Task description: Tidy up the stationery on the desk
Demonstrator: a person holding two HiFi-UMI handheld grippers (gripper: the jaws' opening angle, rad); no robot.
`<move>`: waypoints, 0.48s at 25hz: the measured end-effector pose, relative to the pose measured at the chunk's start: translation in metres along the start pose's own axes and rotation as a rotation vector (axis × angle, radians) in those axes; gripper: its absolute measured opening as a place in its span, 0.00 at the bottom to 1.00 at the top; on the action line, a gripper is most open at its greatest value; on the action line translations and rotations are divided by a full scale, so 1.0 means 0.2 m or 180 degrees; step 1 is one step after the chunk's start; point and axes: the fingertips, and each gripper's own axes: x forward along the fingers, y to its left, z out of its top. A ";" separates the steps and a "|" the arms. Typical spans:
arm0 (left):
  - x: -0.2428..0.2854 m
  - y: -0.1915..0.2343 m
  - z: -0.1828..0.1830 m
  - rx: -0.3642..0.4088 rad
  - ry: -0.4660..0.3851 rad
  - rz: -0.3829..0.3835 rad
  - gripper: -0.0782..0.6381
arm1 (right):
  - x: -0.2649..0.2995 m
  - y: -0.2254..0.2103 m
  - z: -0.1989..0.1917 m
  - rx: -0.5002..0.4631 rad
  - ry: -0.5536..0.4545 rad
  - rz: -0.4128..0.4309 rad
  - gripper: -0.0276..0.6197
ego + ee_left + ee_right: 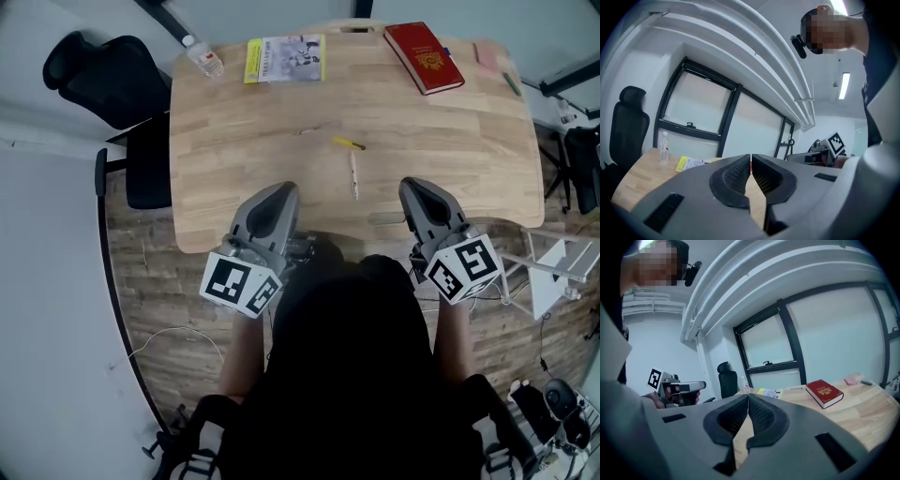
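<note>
On the wooden desk (244,169) a yellow pen (348,143) and a white pen (354,174) lie loose near the middle. A red book (424,56) rests at the back right, with a pink pad (486,58) and a green pen (511,84) beyond it. A yellow and white booklet (284,58) lies at the back left. My left gripper (284,187) hovers at the desk's near edge, jaws shut and empty. My right gripper (415,185) is level with it on the right, also shut on nothing. The white pen lies between the two grippers, a little ahead of them.
A water bottle (202,56) lies at the desk's back left corner. A black office chair (103,75) stands off the left side. A white rack (553,272) and cables sit on the floor to the right. A small dark scrap (309,129) lies mid-desk.
</note>
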 end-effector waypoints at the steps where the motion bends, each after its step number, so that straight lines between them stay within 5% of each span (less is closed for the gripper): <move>1: 0.01 0.03 0.00 0.0031 0.0025 -0.0014 0.16 | 0.04 0.01 -0.01 -0.0012 0.0053 -0.0021 0.08; 12: 0.07 0.16 -0.08 -0.0013 0.0187 -0.0242 0.16 | 0.32 0.02 -0.18 -0.0163 0.0463 -0.0191 0.08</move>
